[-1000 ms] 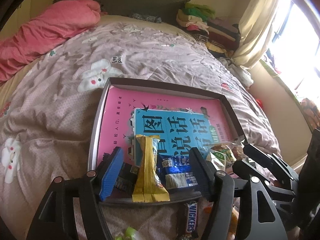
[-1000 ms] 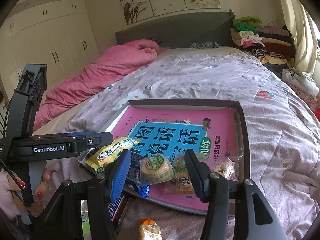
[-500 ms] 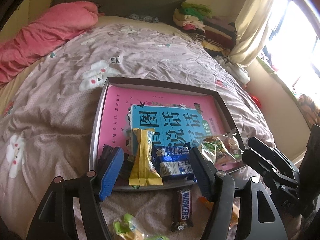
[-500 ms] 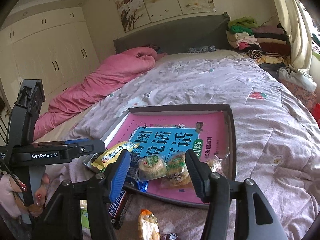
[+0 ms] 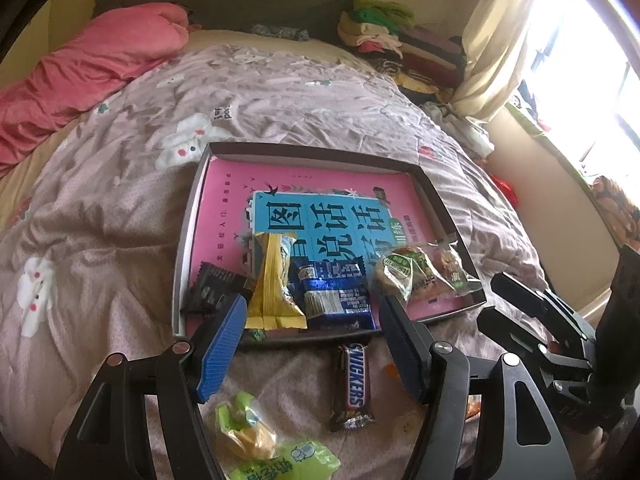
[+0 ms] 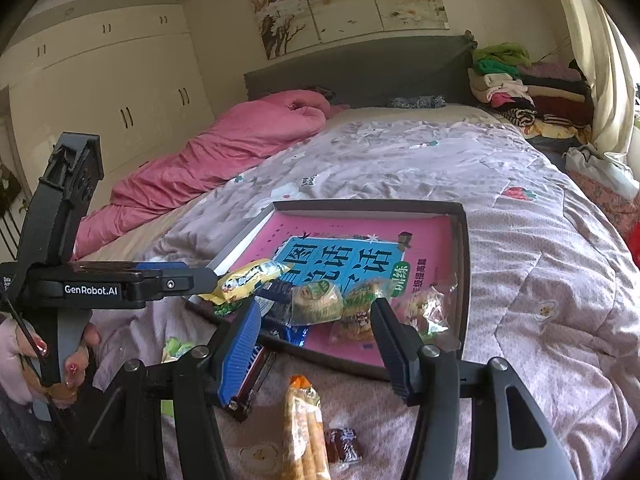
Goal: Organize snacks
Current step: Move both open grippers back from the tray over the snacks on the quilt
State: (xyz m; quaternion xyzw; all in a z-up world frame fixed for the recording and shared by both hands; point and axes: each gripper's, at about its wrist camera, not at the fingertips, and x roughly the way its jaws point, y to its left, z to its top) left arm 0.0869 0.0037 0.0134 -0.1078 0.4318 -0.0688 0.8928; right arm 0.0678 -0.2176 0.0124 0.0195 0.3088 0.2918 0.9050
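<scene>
Holding nothing: left gripper [image 5: 313, 320] with fingers spread and empty above the near rim of the tray [image 5: 188, 240], right gripper [image 6: 316, 308] likewise open and empty just beside it. Snacks partly in the tray on top of the pink book [image 5: 224, 200], partly loose on the bed [image 5: 100, 240] at the near side.

Risks, by judgement:
- sliding off the slick wrapper of the Snickers bar [image 5: 352, 384] and nudging it further across the soft quilt
- digging into the bedding instead of closing on a bar lying so flat
- crushing the clear-wrapped pastries [image 5: 420, 276] by squeezing hard
- knocking the yellow packet [image 5: 274, 288] or the blue packet [image 5: 336, 300] off the crowded near edge while setting another down
- clashing the two grippers, working so close together
- tipping the tray on the yielding bed by leaning on its rim

Counting in the tray: one black packet [image 5: 210, 290], one yellow, one blue, three clear-wrapped pastries going by the right view.

Counting on the bed: one Snickers bar, two green packets [image 5: 244, 428], one orange-tipped packet [image 6: 304, 428], one small dark sweet [image 6: 344, 444]. Possibly one more small green sweet at the tray's near rim, too hidden to tell
</scene>
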